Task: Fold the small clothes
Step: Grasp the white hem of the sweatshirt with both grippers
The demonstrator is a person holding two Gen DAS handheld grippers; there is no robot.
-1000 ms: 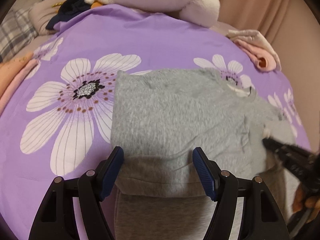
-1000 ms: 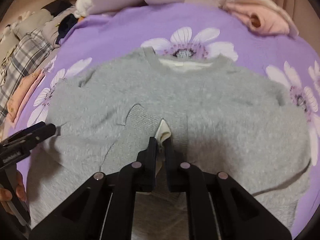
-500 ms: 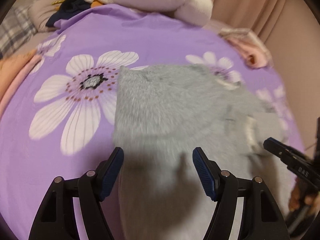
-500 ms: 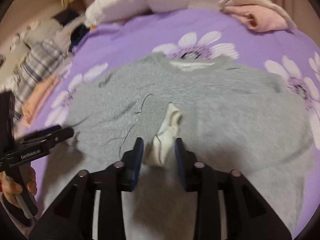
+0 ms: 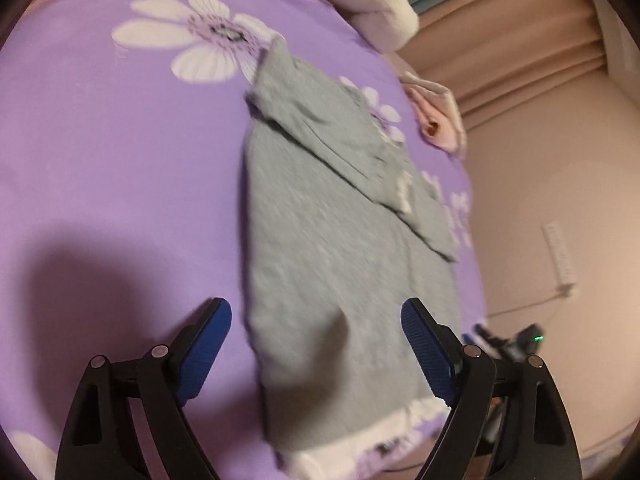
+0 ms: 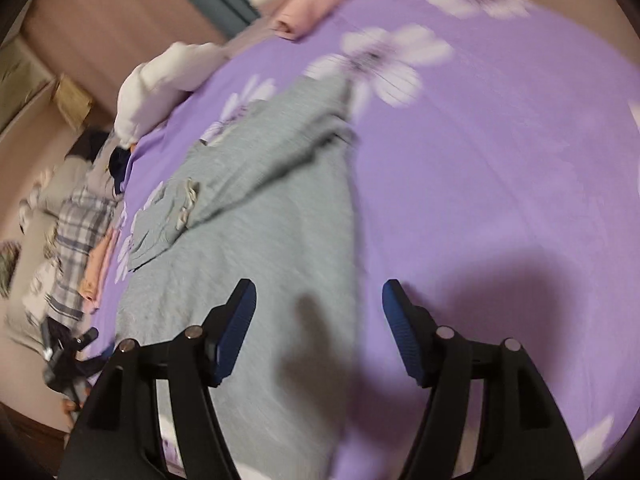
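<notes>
left claw (image 5: 316, 344) jaws apart, empty | right claw (image 6: 318, 330) jaws apart, empty | grey knit sweatshirt (image 5: 336, 248) lies flat on purple flower-print bed sheet (image 5: 120, 168), sleeves folded over its body

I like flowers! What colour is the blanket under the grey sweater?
Purple with big white flowers: the blanket shows best in the right wrist view, under the grey sweater.

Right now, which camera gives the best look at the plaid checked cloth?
The right wrist view: the plaid checked cloth lies at its left edge beside the purple flowered bedsheet. The left wrist view doesn't show it at all.
</notes>
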